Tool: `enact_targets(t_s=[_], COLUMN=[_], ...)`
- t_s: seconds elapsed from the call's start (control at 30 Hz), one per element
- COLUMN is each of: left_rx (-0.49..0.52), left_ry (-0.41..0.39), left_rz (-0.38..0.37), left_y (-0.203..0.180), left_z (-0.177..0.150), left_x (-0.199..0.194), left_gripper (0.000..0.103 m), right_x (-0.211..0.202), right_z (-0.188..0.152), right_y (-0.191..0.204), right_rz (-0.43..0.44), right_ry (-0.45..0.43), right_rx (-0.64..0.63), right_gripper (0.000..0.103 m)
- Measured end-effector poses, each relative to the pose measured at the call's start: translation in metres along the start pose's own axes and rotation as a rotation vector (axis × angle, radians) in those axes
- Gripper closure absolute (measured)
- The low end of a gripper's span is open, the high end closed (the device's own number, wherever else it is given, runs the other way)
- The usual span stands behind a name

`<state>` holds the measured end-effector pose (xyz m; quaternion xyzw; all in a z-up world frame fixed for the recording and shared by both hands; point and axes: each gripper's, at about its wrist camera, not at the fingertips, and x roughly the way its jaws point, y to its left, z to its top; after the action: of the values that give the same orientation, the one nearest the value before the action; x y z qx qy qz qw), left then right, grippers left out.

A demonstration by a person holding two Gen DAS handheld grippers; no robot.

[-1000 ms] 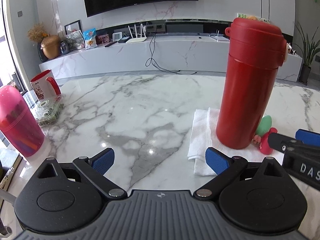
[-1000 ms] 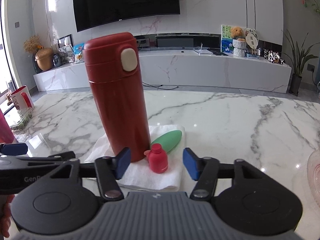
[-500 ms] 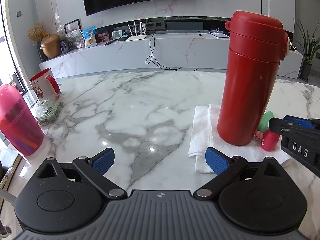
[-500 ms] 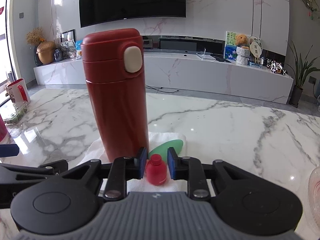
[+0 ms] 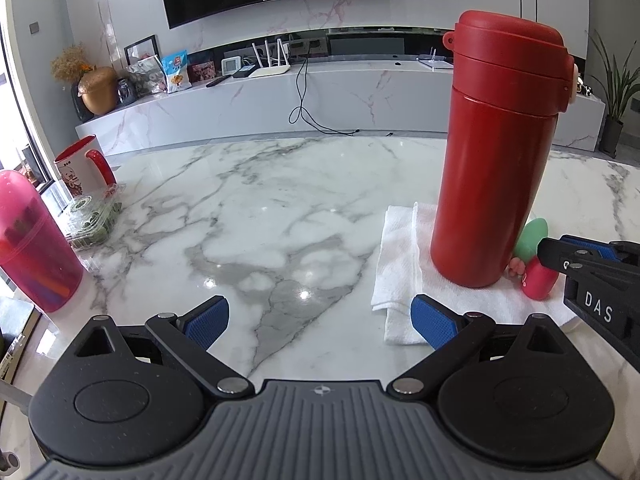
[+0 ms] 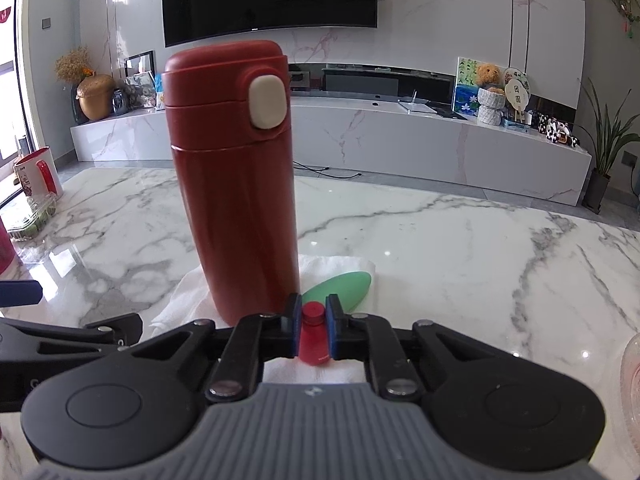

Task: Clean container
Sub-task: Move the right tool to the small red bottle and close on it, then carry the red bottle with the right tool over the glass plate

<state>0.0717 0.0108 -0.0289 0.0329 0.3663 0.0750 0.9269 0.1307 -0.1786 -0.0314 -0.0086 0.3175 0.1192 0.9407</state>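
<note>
A tall red flask [image 5: 496, 168] [image 6: 236, 200] with its lid on stands upright on a folded white cloth [image 5: 400, 264] [image 6: 332, 264]. Beside its base lie a small red bottle [image 6: 315, 340] [image 5: 540, 280] and a green leaf-shaped piece [image 6: 340, 288] [image 5: 530, 236]. My right gripper [image 6: 313, 326] is shut on the small red bottle, just right of the flask's foot. My left gripper [image 5: 320, 320] is open over bare marble, left of the cloth, with nothing between its fingers. In the left wrist view the right gripper [image 5: 560, 256] reaches in from the right edge.
A pink translucent tumbler [image 5: 32, 248], a clear box of greens [image 5: 90, 216] and a white mug with a red handle [image 5: 80, 164] stand at the table's left edge. A pink glass dish rim [image 6: 632, 380] shows at the far right. Marble table [image 5: 280, 208] spreads between.
My right gripper has closed from open onto the small red bottle and moved in toward the flask. The left gripper has hardly shifted and stays open.
</note>
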Motion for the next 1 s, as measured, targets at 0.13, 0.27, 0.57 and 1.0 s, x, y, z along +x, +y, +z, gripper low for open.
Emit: enact_targets(t_s=[0.13,0.27,0.57,1.0], left_rx=[0.006,0.015,0.030,0.036], left_ry=[-0.005,-0.010,-0.019,-0.033], left_rz=[-0.003,-0.006,-0.017,-0.010], left_y=[-0.001,-0.004,-0.011,-0.010], left_z=[0.001,0.001,0.002,0.004], left_x=[0.000,-0.003,-0.008,-0.013], left_gripper=[0.003,0.003,0.003,0.003], right_x=[-0.006,-0.014,-0.035,-0.063], right_z=[0.001,0.002,-0.002,-0.008], right_y=[-0.003,-0.008,-0.037,-0.105], right_rz=[0.007,0.009,-0.036,-0.190], right_ry=[-0.012,-0.021,-0.034,-0.057], right_rx=[-0.004,-0.007,0.003,0.063], right_gripper=[0.089,0.089,0.089,0.089])
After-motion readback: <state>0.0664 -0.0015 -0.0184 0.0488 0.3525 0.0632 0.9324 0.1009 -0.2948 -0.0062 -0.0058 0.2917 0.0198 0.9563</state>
